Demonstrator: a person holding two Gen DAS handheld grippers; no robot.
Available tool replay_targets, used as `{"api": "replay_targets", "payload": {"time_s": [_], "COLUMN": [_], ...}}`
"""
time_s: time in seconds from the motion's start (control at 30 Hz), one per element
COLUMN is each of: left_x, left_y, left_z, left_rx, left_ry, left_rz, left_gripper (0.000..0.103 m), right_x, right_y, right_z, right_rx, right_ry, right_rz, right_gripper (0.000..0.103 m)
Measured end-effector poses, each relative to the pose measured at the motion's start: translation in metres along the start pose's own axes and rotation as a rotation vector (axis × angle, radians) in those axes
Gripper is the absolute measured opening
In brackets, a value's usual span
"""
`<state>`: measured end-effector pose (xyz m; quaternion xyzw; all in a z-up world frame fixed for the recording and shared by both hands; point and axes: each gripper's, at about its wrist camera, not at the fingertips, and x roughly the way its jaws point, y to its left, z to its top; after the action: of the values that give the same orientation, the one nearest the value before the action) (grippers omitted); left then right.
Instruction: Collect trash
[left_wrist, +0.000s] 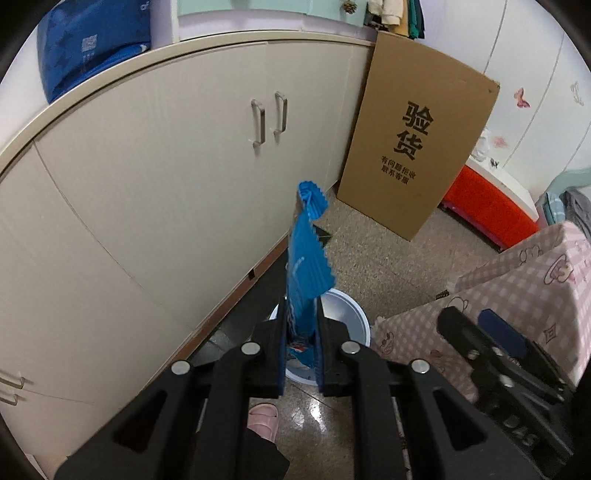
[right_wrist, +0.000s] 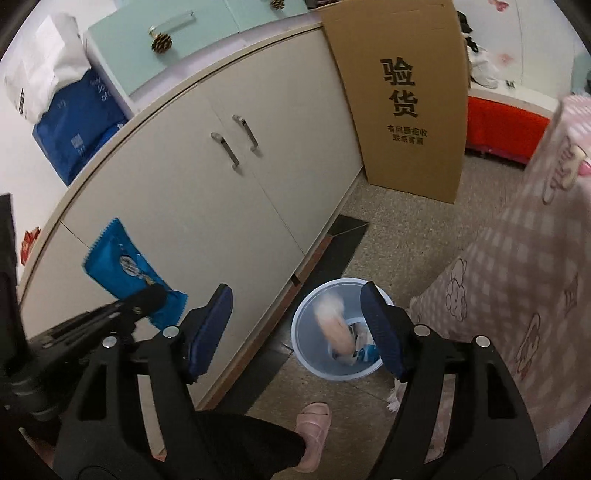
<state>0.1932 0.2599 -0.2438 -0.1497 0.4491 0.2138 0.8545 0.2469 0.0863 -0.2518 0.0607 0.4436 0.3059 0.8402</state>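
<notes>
Left tongs (left_wrist: 301, 332): clenched on blue wrapper (left_wrist: 308, 258), pinched at its lower end so the crimped top stands up past the tips; seen side-on from the right wrist as a flat blue packet (right_wrist: 129, 271) against the cabinet.
Right tongs (right_wrist: 295, 325): released, jaws spread wide with nothing between the pads; directly over the bin's mouth, likely placed so a drop lands inside.
Falling piece (right_wrist: 334, 325): pale pinkish blur inside the bin's rim, below the spread right tongs; too smeared to name, possibly trash just let go.
Trash bin (right_wrist: 310, 365): small, round, light blue-white, on the floor just beside the cabinet base; some white and blue scraps already at the bottom.
Task state: judged partway, one piece going in, blue wrapper not yet dropped.
Left pose: angled steeply down, aimed along the cabinet base with the bin's rim (left_wrist: 360, 317) showing right behind the tips; seemingly held there ready for release over the bin.
Right pose: tilted down toward the floor, beside and slightly right of the left tongs.
Surroundings: cream cabinet (right_wrist: 221, 206) with two metal handles; cardboard box (right_wrist: 406, 103) leaning at its end; pink checked cloth (right_wrist: 517, 277) on the right; pink slipper (right_wrist: 314, 424) near the bin.
</notes>
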Motion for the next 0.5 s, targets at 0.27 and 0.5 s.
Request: {"api": "replay_targets", "payload": {"time_s": [0.27, 0.5], "left_x": [-0.007, -0.008], "left_y": [-0.019, -0.030], "left_z": [-0.005, -0.001], "left_rx": [0.038, 0.049], "left_ry": [-0.019, -0.027], "left_rz": [0.000, -0.010], "left_gripper": [0.012, 0.012], "right_x": [-0.032, -0.049], "right_y": [-0.001, -0.007], "right_z": [0.003, 0.007], "right_rx": [-0.014, -0.011], "right_ry": [-0.085, -0.149], "right_rz": [-0.029, -0.041], "right_gripper": [0.074, 0.074]}}
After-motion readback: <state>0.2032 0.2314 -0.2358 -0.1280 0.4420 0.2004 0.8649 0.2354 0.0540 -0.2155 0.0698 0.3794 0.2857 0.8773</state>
